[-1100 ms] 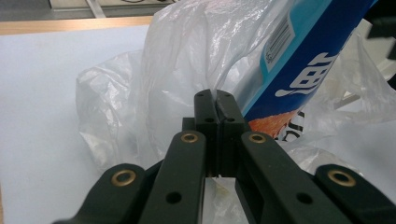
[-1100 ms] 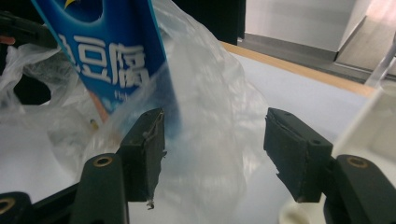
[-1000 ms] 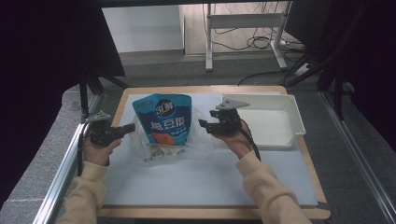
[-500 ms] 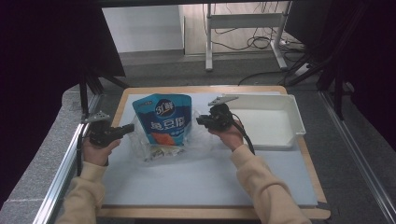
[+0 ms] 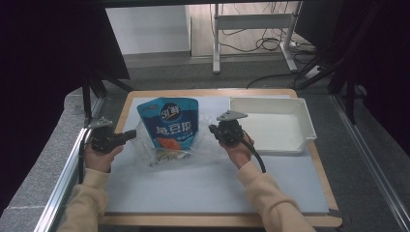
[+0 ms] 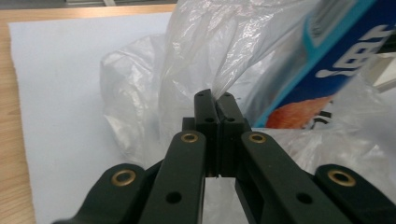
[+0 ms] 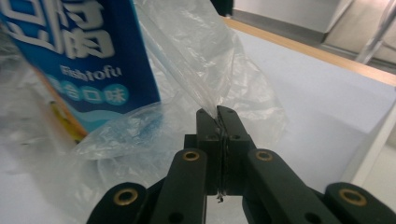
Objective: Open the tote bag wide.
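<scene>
Crinkled clear plastic bag (image 5: 164, 145) around a blue snack pouch (image 5: 170, 121); left claw (image 6: 215, 100) and right claw (image 7: 218, 116), just closed, each clench an edge; open counter (image 5: 203, 188) at 6 o'clock.

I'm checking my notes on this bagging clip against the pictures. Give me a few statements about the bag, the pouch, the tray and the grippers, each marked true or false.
1. The left gripper is shut on the clear plastic bag. True.
2. The right gripper hangs open above the bag. False: it pinches the bag's film.
3. The blue snack pouch lies in the white tray. False: it is at the bag, left of the tray.
4. The tray holds nothing. True.
</scene>
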`<state>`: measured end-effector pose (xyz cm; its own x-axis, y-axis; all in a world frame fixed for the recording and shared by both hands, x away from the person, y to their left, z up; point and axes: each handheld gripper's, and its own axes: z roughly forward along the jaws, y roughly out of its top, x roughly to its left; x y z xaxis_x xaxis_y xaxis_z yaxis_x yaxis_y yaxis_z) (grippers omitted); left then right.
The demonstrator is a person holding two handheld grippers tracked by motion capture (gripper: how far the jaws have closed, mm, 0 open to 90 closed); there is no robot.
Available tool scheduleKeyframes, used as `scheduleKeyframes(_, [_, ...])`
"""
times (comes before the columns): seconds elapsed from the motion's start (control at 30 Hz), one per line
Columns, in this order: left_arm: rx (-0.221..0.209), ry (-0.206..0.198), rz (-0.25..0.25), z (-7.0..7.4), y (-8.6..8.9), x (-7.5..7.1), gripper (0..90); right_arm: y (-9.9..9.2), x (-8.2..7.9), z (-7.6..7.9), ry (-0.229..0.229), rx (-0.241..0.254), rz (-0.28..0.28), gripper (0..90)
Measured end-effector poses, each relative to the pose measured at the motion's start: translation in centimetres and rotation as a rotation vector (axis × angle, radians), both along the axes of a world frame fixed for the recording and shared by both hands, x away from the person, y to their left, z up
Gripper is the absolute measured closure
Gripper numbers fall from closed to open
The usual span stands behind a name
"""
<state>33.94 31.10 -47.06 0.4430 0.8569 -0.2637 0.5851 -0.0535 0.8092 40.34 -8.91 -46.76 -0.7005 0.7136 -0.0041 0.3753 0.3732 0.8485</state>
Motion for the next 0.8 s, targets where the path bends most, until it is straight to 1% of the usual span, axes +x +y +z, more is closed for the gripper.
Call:
scheduleKeyframes(0.07, [0.015, 0.0, 0.006, -0.2, 0.0, 0.2, 90.0, 0.3, -0.1, -0.5, -0.005, -0.003, -0.015, 87.9])
scheduleKeyframes(0.13, [0.018, 0.002, 0.011, -0.4, 0.0, 0.4, 90.0, 0.5, -0.1, -1.0, -0.015, -0.017, -0.025, 87.9])
scheduleKeyframes(0.2, [0.025, 0.003, 0.015, -0.8, 0.0, 0.8, 90.0, 0.6, -0.1, -1.5, -0.015, -0.012, -0.035, 88.0])
scheduleKeyframes(0.27, [0.035, 0.007, 0.019, -1.3, 0.0, 1.2, 90.0, 0.7, 0.1, -2.0, -0.011, -0.018, -0.045, 88.0])
scheduleKeyframes(0.3, [0.021, 0.01, 0.021, -1.6, 0.1, 1.4, 90.0, 0.8, 0.1, -2.3, -0.008, -0.024, -0.05, 88.0])
scheduleKeyframes(0.33, [0.016, 0.02, 0.03, -2.1, 0.3, 1.7, 90.0, 0.9, 0.1, -2.6, -0.007, -0.029, -0.055, 88.0])
scheduleKeyframes(0.43, [0.043, 0.054, 0.046, -3.3, 0.3, 2.4, 90.0, 1.4, 0.1, -3.2, -0.011, -0.054, -0.069, 88.0])
scheduleKeyframes(0.5, [0.056, 0.064, 0.049, -3.8, 0.3, 2.8, 90.0, 1.8, 0.0, -3.5, -0.016, -0.073, -0.077, 87.9])
scheduleKeyframes(0.6, [0.058, 0.073, 0.048, -4.2, 0.1, 2.9, 90.0, 2.1, 0.0, -4.1, -0.017, -0.094, -0.075, 88.0])
scheduleKeyframes(0.7, [0.049, 0.075, 0.049, -4.4, 0.1, 2.9, 90.0, 2.1, 0.1, -4.7, -0.002, -0.099, -0.072, 88.0])
scheduleKeyframes(0.77, [0.04, 0.073, 0.052, -4.5, 0.1, 2.8, 90.0, 2.0, 0.1, -5.0, -0.001, -0.105, -0.07, 88.0])
scheduleKeyframes(0.8, [0.042, 0.076, 0.049, -4.5, 0.1, 2.8, 90.0, 2.0, 0.1, -5.1, 0.003, -0.105, -0.071, 88.1])
